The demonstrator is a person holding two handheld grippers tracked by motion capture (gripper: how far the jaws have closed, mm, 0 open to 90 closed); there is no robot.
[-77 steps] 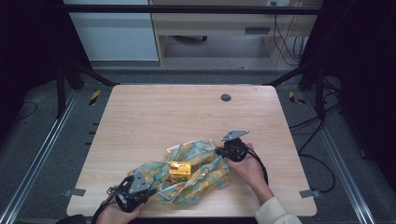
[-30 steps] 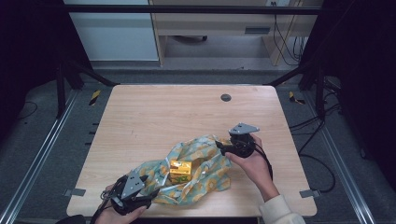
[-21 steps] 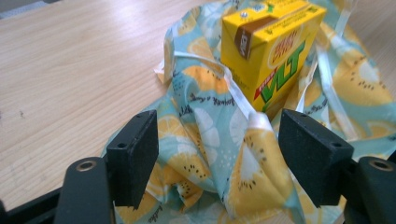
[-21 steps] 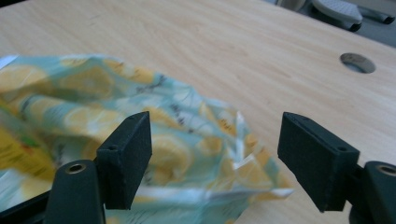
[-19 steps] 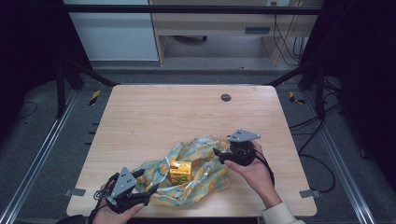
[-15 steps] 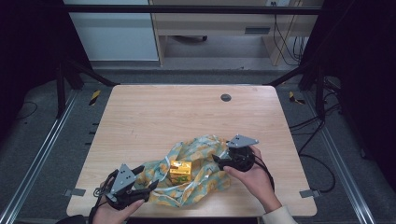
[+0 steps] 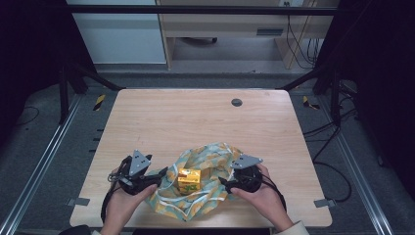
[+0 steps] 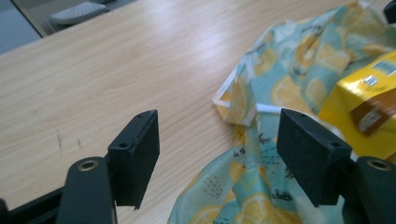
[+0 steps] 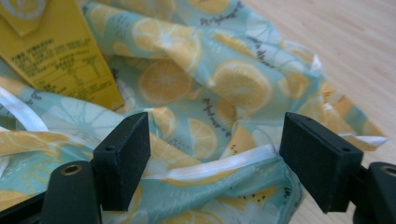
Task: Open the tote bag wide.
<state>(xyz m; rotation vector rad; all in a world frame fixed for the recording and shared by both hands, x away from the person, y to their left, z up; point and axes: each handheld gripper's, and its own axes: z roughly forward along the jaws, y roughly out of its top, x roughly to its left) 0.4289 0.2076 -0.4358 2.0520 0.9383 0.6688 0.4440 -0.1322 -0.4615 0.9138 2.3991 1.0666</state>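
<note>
A light-blue cloth printed with lemon slices [image 7: 205,186] lies crumpled near the table's front edge, with a small yellow box [image 7: 189,179] on its middle. My left gripper [image 7: 159,176] sits at the cloth's left edge, open; in the left gripper view a white-hemmed corner of the cloth [image 8: 243,105] stands up between and beyond the jaws, and the yellow box [image 8: 369,109] is at the right. My right gripper [image 7: 224,183] is at the cloth's right side, open, with folds and a white hem of the cloth [image 9: 210,170] between its jaws and the box [image 9: 60,51] at upper left.
The wooden table [image 7: 195,122] stretches bare beyond the cloth, with a round grey grommet [image 7: 237,102] near its far edge. Black frame posts and cables stand around the table on the grey floor.
The right gripper has come down and left onto the cloth's right side. The left gripper has lifted off the cloth's lower left and shifted to its left edge. The cloth is more bunched.
</note>
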